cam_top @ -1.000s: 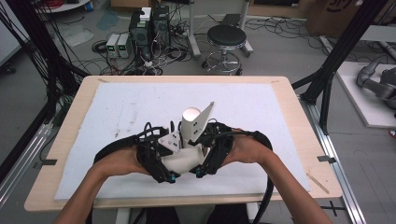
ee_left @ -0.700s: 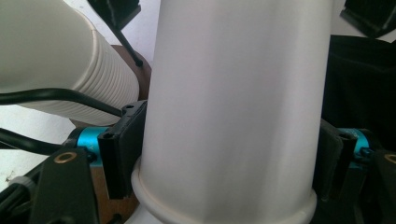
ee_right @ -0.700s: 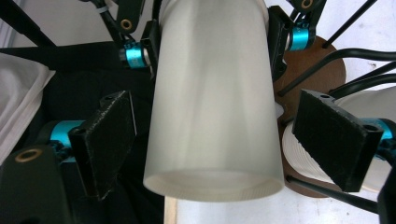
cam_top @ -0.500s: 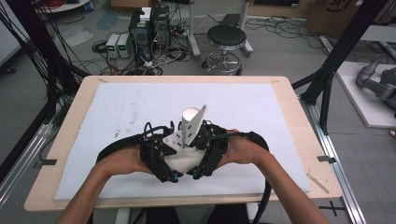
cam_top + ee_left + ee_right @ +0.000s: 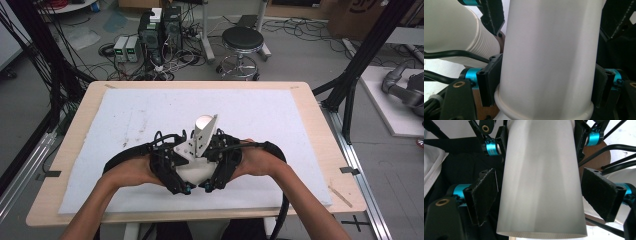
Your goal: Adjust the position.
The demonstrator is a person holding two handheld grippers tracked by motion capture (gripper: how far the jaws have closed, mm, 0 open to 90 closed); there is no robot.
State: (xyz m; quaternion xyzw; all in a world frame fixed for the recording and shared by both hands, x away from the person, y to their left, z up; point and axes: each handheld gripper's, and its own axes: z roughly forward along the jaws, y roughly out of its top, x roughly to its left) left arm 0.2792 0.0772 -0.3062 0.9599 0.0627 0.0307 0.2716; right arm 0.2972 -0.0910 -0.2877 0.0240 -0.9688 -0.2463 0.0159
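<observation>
Near edge, lower centre of the high view: both forearms come in, left gripper and right gripper side by side, meeting on a white tube that sticks up tilted between them. Left gripper view: jaws clamped on the tube, pads touching both sides just above its rim; a ribbed white hose sits upper left. Right gripper view: jaws straddle the tube, wide, pads just clear of it with slivers of gap either side; they have just been closing a bit.

Surface: white mat covering most of a light wood table, faint scuff marks left of centre.

Beyond the table, top of frame: grey floor, a black stool top centre, power boxes and tangled cables upper left, black frame struts at right.
</observation>
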